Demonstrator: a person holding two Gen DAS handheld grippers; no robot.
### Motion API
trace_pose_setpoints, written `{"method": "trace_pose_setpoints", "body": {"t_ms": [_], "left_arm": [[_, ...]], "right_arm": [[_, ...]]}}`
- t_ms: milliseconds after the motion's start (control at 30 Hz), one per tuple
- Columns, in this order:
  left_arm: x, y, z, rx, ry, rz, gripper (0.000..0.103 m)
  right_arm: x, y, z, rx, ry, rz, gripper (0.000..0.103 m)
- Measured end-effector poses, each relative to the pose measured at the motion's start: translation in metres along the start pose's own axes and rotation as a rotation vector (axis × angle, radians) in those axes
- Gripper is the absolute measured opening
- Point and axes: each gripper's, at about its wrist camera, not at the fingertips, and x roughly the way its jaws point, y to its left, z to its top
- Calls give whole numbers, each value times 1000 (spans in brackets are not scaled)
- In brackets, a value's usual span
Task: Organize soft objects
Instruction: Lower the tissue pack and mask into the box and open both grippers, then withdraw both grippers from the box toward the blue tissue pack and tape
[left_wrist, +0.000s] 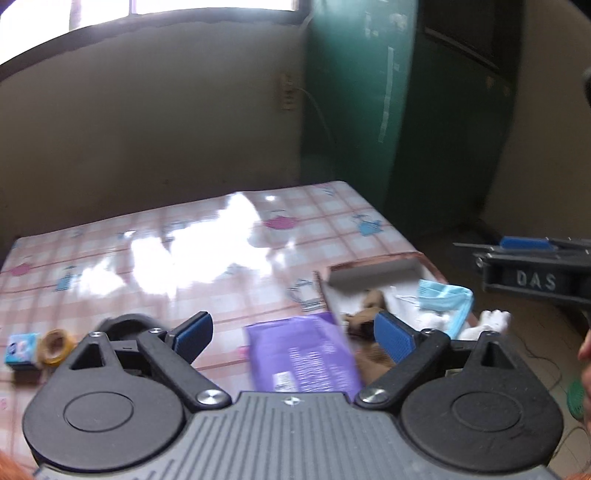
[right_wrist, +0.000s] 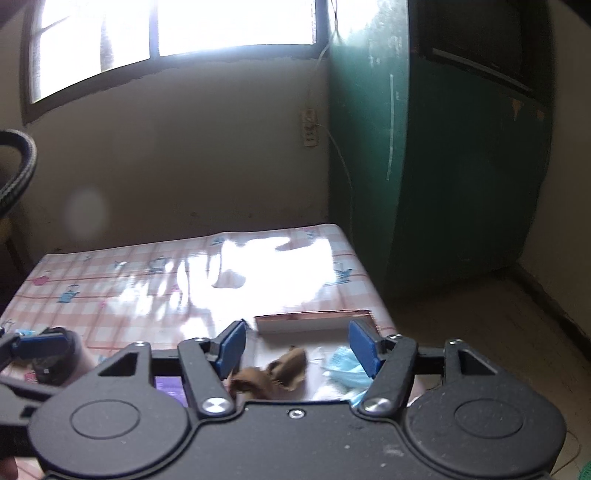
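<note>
A shallow open box (left_wrist: 373, 275) sits at the table's near right corner; it also shows in the right wrist view (right_wrist: 314, 322). In it lie a brown soft toy (left_wrist: 364, 312) (right_wrist: 280, 373), a light blue face mask (left_wrist: 443, 301) (right_wrist: 347, 369) and something white and fluffy (left_wrist: 493, 321). A purple packet (left_wrist: 303, 354) lies left of the box. My left gripper (left_wrist: 295, 334) is open and empty above the packet. My right gripper (right_wrist: 297, 349) is open and empty above the box.
The table wears a pink checked plastic cloth (left_wrist: 177, 251). At its left edge lie a small blue box (left_wrist: 21, 349) and a yellowish tape ring (left_wrist: 55, 347). A green cabinet (left_wrist: 399, 110) stands behind the table's right end. Bare floor (right_wrist: 480, 332) lies to the right.
</note>
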Motion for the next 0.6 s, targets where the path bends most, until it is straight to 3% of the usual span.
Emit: {"method": "trace_pose_setpoints", "body": {"t_ms": [600], "left_arm": [[-38,86,-11,-135,-33,129,97]], "right_arm": [[-5,115,0,-114,5,149,76]]}}
